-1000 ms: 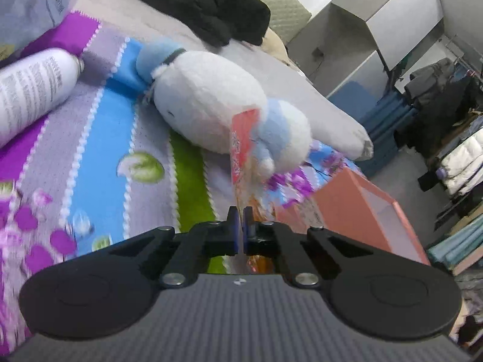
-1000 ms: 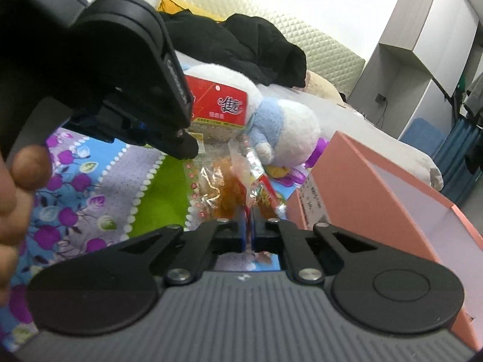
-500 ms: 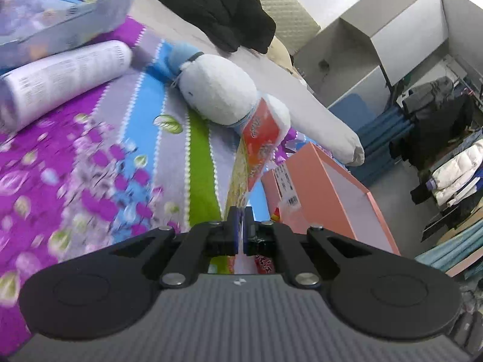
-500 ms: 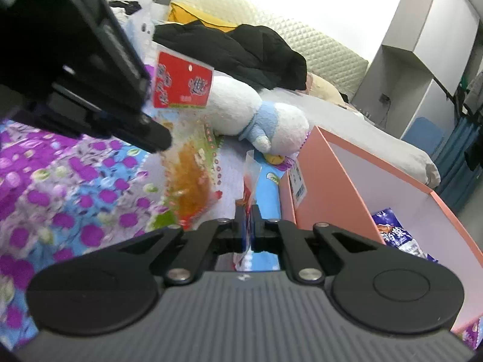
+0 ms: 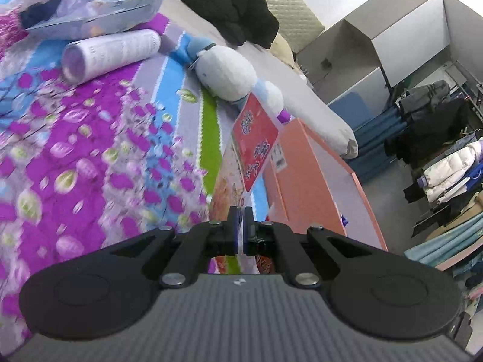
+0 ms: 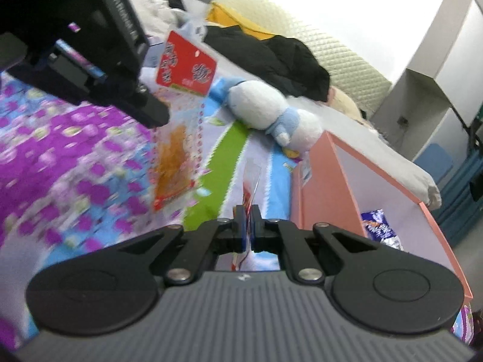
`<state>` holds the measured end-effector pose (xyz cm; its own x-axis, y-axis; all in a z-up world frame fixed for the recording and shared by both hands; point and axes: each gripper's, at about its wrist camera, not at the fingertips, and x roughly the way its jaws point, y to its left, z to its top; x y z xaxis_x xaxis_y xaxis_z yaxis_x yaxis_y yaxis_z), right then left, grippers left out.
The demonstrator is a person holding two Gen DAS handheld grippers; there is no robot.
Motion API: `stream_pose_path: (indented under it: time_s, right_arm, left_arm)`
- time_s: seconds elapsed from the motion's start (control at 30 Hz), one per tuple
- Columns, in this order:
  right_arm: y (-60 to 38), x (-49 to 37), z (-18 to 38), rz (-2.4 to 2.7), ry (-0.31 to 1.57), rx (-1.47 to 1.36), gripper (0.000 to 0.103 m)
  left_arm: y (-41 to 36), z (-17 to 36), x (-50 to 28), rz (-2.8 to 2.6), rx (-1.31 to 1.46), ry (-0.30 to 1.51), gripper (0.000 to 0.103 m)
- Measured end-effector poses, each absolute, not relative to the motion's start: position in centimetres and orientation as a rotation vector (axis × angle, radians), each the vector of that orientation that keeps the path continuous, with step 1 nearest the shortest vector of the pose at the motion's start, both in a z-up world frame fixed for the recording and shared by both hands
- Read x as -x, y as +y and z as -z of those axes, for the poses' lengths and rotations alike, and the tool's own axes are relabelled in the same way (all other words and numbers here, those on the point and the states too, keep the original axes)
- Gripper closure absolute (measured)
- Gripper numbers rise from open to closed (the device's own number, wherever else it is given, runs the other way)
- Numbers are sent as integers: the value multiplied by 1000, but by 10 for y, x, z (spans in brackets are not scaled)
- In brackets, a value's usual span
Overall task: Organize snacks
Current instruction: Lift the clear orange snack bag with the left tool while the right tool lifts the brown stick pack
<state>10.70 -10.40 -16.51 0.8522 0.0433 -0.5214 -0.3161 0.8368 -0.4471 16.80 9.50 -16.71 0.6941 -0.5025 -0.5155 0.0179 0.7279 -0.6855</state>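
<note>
My left gripper (image 5: 240, 223) is shut on a clear snack bag with a red header card (image 5: 255, 147), held above the flowered bedspread. In the right wrist view that same bag (image 6: 178, 138) hangs with orange contents from the left gripper (image 6: 151, 111) at the upper left. My right gripper (image 6: 248, 214) is shut on a thin clear-and-red snack packet (image 6: 251, 178) that stands edge-on between the pads. An open salmon-pink box (image 6: 326, 187) (image 5: 305, 187) sits on the bed to the right of both grippers. A purple snack bag (image 6: 377, 226) lies inside it.
A white and blue plush toy (image 5: 229, 72) lies beyond the box. A white cylinder (image 5: 111, 51) and a silvery bag (image 5: 99, 18) rest at the far left. Black clothing (image 5: 229, 0) is heaped near the headboard. Grey cabinets and hanging clothes stand to the right.
Both grippers pulled back from the plush toy and rose, each keeping its snack. The red-header bag left the bed, and the box's inside with the purple bag came into view.
</note>
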Motion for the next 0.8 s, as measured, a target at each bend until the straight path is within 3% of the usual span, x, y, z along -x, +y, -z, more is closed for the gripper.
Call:
stream_pose_path:
  time_s: [0.27, 0.5, 0.57, 0.6, 0.67, 0.7, 0.73, 0.8]
  right_arm:
    - [-95, -69, 174, -326, 609, 548, 98]
    - [-100, -79, 180, -384, 712, 372, 95]
    - [-102, -82, 179, -380, 729, 331, 88]
    - [-104, -83, 180, -383, 738, 307, 80]
    - [-108, -84, 179, -383, 747, 244, 41]
    - [-111, -83, 179, -384, 745, 212, 36]
    - [-114, -85, 180, -389, 747, 175, 34]
    - [-119, -89, 183, -375, 758, 135, 34]
  left_arm:
    - [116, 183, -115, 240, 713, 830, 100]
    - [129, 200, -108, 169, 633, 896, 99]
    - [131, 201, -106, 150, 613, 911, 98]
    - [132, 202, -105, 137, 602, 922, 94]
    - [135, 204, -104, 111, 585, 957, 68]
    - [134, 205, -107, 87, 564, 975, 45]
    - [135, 204, -104, 53, 531, 981, 33]
    - [138, 202, -102, 20, 492, 975, 25]
